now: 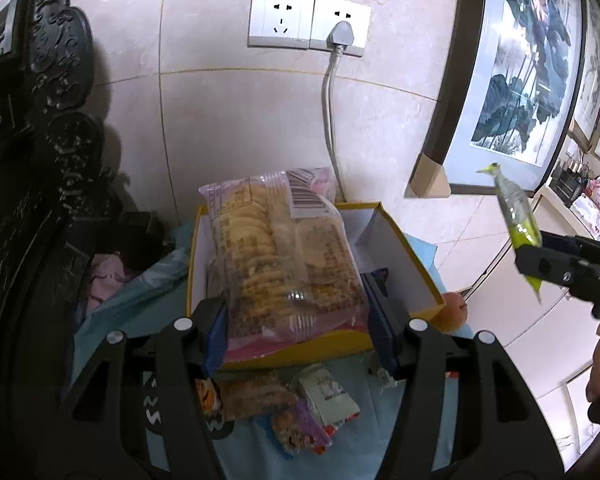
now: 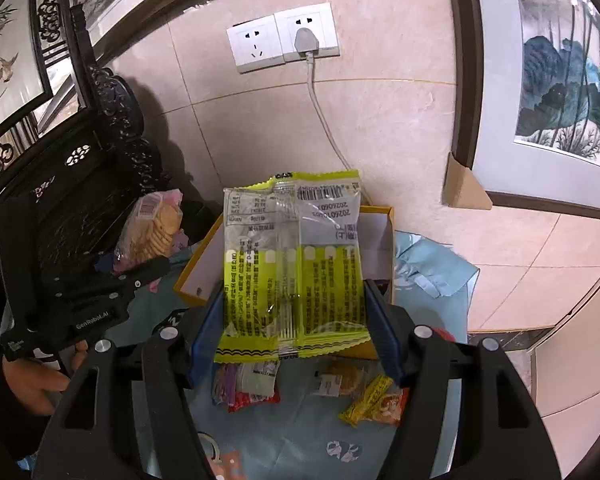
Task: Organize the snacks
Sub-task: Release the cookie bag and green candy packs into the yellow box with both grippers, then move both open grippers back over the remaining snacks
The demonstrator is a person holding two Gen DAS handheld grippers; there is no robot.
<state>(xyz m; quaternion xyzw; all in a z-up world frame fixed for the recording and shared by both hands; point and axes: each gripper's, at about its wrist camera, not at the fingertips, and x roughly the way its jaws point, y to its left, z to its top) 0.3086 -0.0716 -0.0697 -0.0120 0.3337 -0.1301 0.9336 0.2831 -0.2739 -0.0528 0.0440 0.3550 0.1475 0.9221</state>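
We hold one packet in each gripper, both raised above the yellow-rimmed box (image 1: 400, 256), which we judge to be where the snacks are meant to go. Our left gripper (image 1: 296, 322) is clenched on the clear biscuit bag (image 1: 284, 256), its pads pressing the bag's lower sides so the biscuits stand up ahead of the fingers. Our right gripper (image 2: 294, 318) grips the yellow-green packet (image 2: 292, 256) the same way, by its lower edges, label facing us. The box lies just beyond and below both sets of fingertips, open and white inside.

Beneath our grippers, loose snacks (image 2: 356, 390) lie scattered on a pale blue cloth (image 2: 432, 268) that covers the surface. Ahead stands a tiled wall with a double socket (image 1: 308, 24), one plug in it. A framed painting (image 1: 516, 80) leans to the right, dark carved furniture (image 1: 56, 128) to the left.
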